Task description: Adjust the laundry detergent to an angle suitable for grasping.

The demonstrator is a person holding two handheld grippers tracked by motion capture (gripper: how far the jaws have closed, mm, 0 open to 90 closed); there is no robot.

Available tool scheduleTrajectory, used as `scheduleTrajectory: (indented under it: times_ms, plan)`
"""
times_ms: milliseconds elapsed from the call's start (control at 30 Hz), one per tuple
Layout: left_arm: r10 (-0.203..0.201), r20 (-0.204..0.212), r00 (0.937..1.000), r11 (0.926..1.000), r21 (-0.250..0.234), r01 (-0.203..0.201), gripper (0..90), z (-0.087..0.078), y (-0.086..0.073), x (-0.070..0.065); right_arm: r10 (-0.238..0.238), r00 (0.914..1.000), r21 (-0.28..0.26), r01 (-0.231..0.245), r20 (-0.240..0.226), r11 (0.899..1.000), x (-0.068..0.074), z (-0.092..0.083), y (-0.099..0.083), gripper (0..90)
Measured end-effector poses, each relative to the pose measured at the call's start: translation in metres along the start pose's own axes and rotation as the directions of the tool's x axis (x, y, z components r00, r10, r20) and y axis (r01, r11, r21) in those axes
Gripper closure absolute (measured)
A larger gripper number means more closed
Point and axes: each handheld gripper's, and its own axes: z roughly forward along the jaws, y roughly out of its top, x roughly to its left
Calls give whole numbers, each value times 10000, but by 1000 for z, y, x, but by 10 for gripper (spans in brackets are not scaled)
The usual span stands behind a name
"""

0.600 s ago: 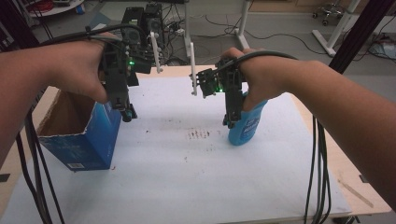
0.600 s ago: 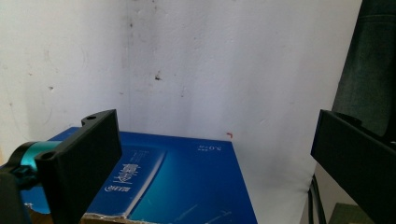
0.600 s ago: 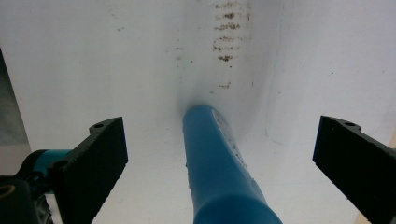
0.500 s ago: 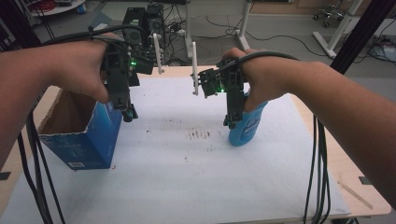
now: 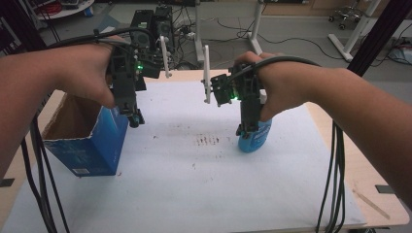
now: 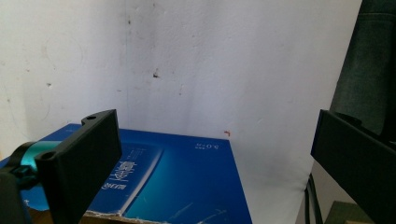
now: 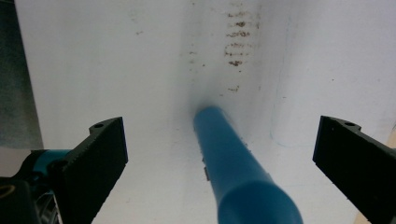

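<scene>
Left gripper (image 5: 135, 118) hovering wide open over right wall of blue box (image 5: 99, 148), standing at table's left. Right gripper (image 5: 246, 131) gaping wide around upright blue bottle (image 5: 255, 138), right of centre, pads not touching it.

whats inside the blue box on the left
The blue box is open-topped; bare brown cardboard inner walls show, with no contents visible. Its floor is hidden by the near wall and the left gripper.

The box (image 5: 90, 141) stands on the left of the surface (image 5: 194, 184), the bottle (image 5: 253, 138) upright on the right, well apart. The left hand-held gripper (image 5: 135, 119) hangs over the box's right edge; the right hand-held gripper (image 5: 245, 130) sits above the bottle, jaws either side.
</scene>
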Motion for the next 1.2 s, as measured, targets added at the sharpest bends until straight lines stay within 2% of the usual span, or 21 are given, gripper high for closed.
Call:
scheduleTrajectory:
  times_ms: [100, 133, 200, 333, 600, 633, 667, 700, 767, 800, 833, 867, 900, 1100, 1200]
  plan:
    - [9, 17, 10000, 9999, 104, -10, 17, 1, 0, 0, -147, 9998, -151, 150, 155, 9998, 7, -6, -4, 21]
    - [3, 13, 10000, 9999, 166, -3, 17, 2, 1, 0, -35, 9997, -360, 43, 222, 9993, 18, -11, -11, 21]
    - [-22, 12, 10000, 9999, 152, 22, 17, 2, 2, 1, -272, 9990, -313, 283, 356, 9991, 24, -13, -19, 21]
    - [-23, 9, 10000, 10000, 28, 23, 17, 2, 6, 1, -221, 9984, -407, 242, 511, 9989, 43, -20, -39, 21]
    - [109, 79, 9999, 9999, 71, -110, 17, 4, 14, -1, 488, 9972, -224, -476, 569, 9986, 75, -19, -90, 21]
    - [109, 79, 9999, 9999, 71, -110, 17, 4, 14, -1, 488, 9972, -224, -476, 569, 9986, 75, -19, -90, 21]
    - [114, 101, 9999, 9999, 69, -114, 17, 4, 15, -2, 631, 9964, -196, -621, 572, 9979, 78, -18, -97, 21]
    - [126, 124, 9998, 9999, -17, -126, 17, 4, 16, -2, 980, 9939, -180, -972, 510, 9951, 83, -14, -114, 21]
    - [65, 143, 9999, 10000, -77, -64, 17, 4, 17, -3, 1131, 9924, -144, -1125, 477, 9935, 84, -13, -119, 21]
    - [7, 151, 9999, 9999, -108, -5, 17, 3, 19, -4, 1458, 9883, -51, -1457, 442, 9893, 88, -9, -132, 21]
    - [7, 151, 9999, 9999, -108, -5, 17, 3, 19, -4, 1458, 9883, -51, -1457, 442, 9893, 88, -9, -132, 21]
    - [-45, 182, 9998, 9998, -180, 48, 17, 2, 20, -5, 1726, 9839, -14, -1727, 457, 9850, 90, -4, -145, 21]
    - [-125, 230, 9997, 9996, -267, 131, 17, 2, 23, -6, 1832, 9820, -21, -1833, 452, 9830, 91, -2, -149, 21]
    - [-429, 262, 9987, 9983, -394, 439, 17, 1, 33, -10, 2239, 9741, -66, -2238, 307, 9746, 91, 8, -164, 21]
    - [-647, 279, 9975, 9959, -611, 663, 17, 1, 43, -12, 2425, 9697, -204, -2420, 302, 9701, 89, 12, -170, 21]
